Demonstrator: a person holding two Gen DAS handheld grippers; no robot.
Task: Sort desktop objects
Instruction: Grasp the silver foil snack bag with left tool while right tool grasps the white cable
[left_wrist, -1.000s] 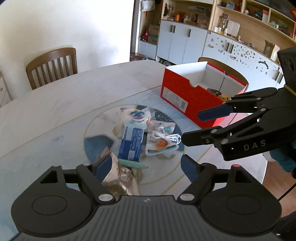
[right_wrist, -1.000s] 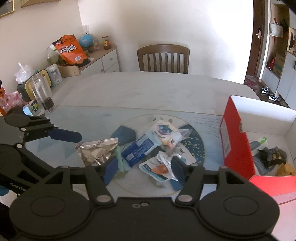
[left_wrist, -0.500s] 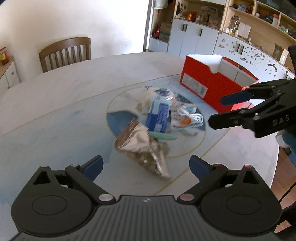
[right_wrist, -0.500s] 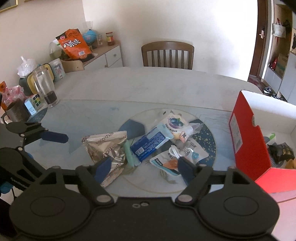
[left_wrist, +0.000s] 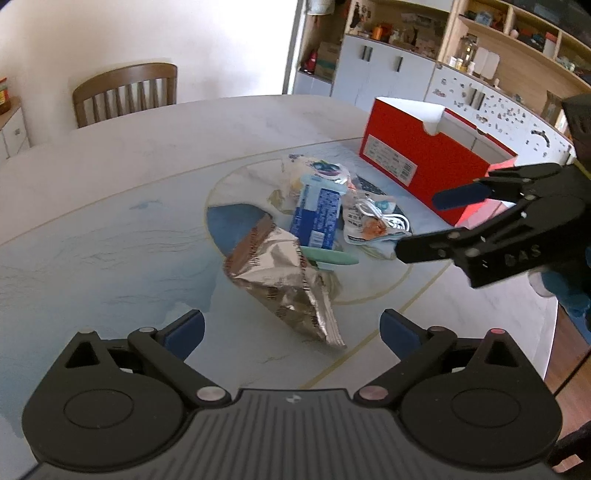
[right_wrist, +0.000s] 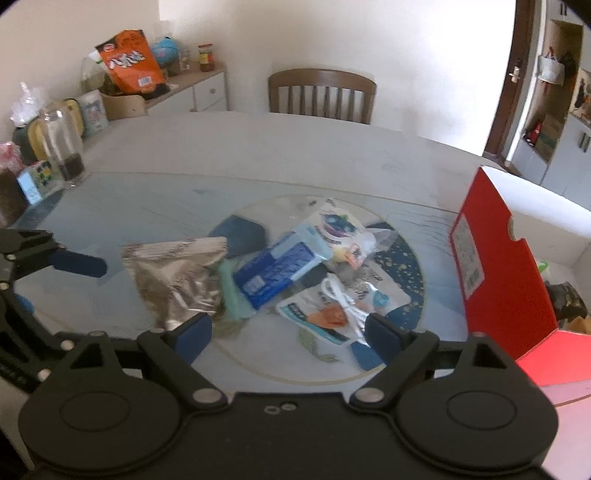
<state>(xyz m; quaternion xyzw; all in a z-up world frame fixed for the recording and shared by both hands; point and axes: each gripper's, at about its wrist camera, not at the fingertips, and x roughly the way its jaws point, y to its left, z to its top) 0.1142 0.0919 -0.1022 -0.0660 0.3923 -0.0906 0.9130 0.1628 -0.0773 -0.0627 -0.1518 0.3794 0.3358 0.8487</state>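
Both hand-held grippers hover unclenched, the right's jaws opening, over a marbled table (left_wrist: 110, 177) with seemingly snack packets.

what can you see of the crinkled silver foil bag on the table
The silver foil bag is a crumpled, shiny metallic pouch with a brownish printed band along its sealed top edge and small dark print down a side seam. It looks slack and creased rather than full. It lies flat on the table, partly over the round inlaid centre, its narrow end pointing toward the left claw. Its far side overlaps a pale green item beside the blue packet. No claw touches it.
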